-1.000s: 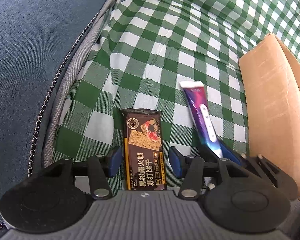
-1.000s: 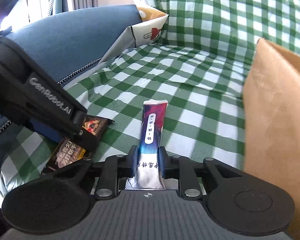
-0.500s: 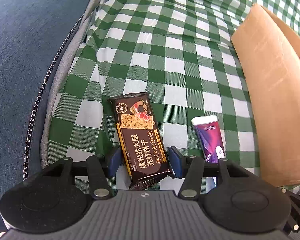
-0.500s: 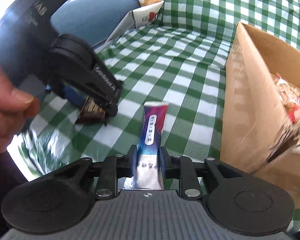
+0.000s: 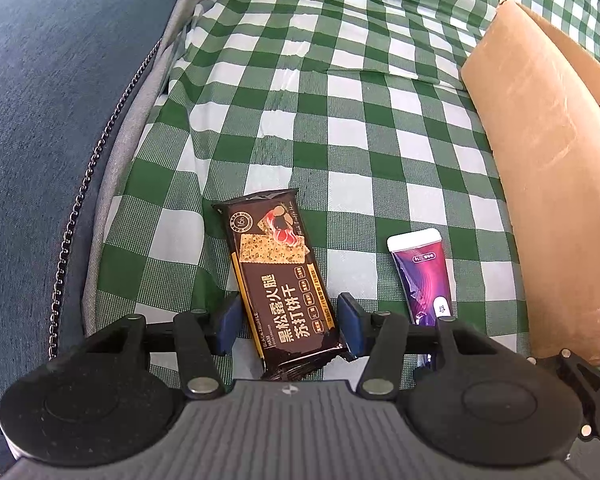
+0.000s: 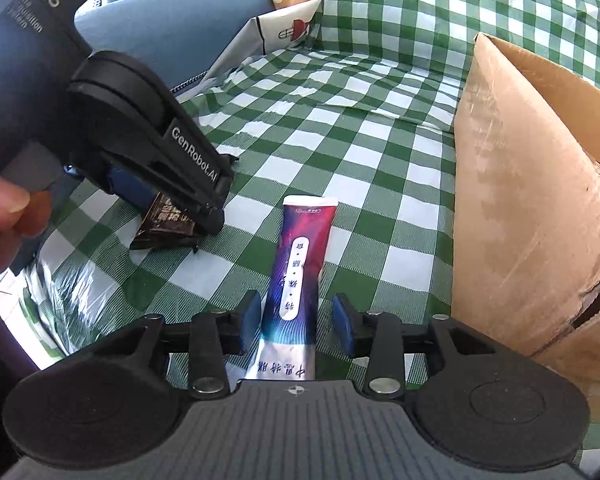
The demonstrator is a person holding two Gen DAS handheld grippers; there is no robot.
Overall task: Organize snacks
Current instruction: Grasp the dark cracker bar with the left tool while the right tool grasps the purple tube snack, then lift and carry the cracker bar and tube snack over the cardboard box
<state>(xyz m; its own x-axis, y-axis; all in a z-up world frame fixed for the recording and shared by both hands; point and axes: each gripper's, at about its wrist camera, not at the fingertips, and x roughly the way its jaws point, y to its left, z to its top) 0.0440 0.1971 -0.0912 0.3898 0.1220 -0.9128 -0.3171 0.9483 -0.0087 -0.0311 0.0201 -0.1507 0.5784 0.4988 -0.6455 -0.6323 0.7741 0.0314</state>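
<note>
Straddling the brown cracker pack (image 5: 281,280), the left tool (image 5: 288,326) stood half-wide, its blue pads on either flank of the wrapper's near end; the right pad looked to be touching the edge, the left showed a gap, so no firm grip could be claimed. The pack lay flat on the green checked cloth (image 5: 340,100), skewed toward eleven o'clock. To the right, at about three o'clock from it and well apart, lay the purple sachet (image 6: 300,264). The right tool (image 6: 296,320) was opening around the sachet's near end, with clear gaps on both sides, so the sachet rested loose on the cloth.

Doing this step well probably meant letting the sachet settle flat before drawing the right tool straight back, so the pads would not drag the foil sideways.

For room, the blue cushion (image 5: 52,120) with its chain trim bounded the nine o'clock side. The cardboard box (image 6: 532,200) walled off three o'clock, its side just beside the sachet. Open cloth ran toward twelve o'clock, the freest way to move.
</note>
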